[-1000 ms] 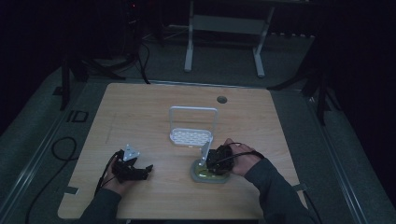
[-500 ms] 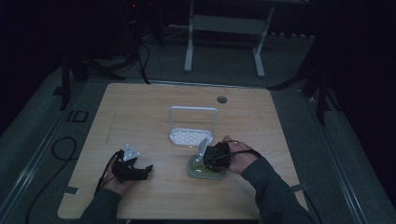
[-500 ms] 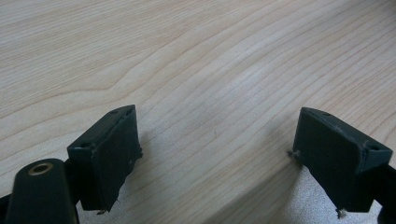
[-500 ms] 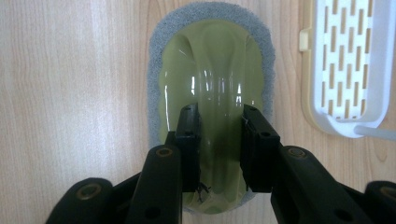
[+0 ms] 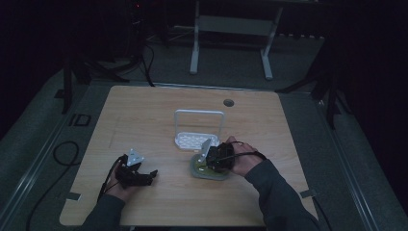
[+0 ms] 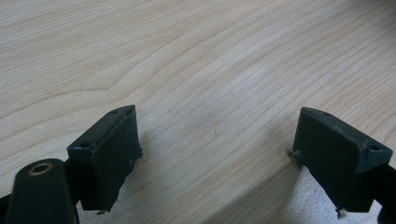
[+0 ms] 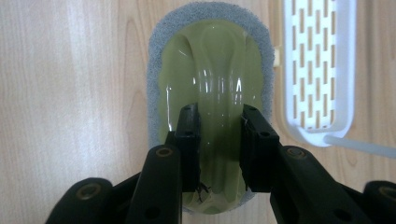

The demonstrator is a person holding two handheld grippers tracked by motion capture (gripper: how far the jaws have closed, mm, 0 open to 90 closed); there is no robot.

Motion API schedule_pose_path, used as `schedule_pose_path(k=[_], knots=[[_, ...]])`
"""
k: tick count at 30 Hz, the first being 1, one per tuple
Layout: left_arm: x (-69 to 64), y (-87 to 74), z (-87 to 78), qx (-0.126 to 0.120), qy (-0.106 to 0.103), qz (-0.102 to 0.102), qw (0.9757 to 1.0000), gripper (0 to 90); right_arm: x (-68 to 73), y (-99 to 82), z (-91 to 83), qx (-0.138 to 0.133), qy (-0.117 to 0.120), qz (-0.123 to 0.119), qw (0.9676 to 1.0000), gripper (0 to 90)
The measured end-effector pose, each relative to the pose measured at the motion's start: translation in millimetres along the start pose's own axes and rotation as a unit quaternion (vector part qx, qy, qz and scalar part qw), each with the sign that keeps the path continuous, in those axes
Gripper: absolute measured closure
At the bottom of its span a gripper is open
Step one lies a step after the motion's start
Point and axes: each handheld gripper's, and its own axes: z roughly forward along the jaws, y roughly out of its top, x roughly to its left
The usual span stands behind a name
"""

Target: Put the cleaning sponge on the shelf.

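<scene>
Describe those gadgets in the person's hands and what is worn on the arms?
Each hand holds a black tool ending in two blocky black fingers with flat pads. The left gripper carries a small grey three-cornered plate on top; the right gripper has a similar pale plate. A thin black cable trails from each. Round brass-coloured eyelets sit in the linkage arms. Both forearms wear dark long sleeves.

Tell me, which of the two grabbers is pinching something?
The right gripper. Its jaws squeeze the raised middle ridge of the green scrubbing sponge beside the white rack. The left gripper stands wide open over bare table.
</scene>
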Motion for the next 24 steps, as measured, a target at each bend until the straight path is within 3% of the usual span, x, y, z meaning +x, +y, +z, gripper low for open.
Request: schedule_pose_path(k=[24], knots=[[-0.1, 0.0, 0.2, -0.001, 0.000, 0.000, 1.0000, 14.7, -13.8, 19.6, 5.4, -0.009, -0.039, 0.004, 0.9992, 71.4]])
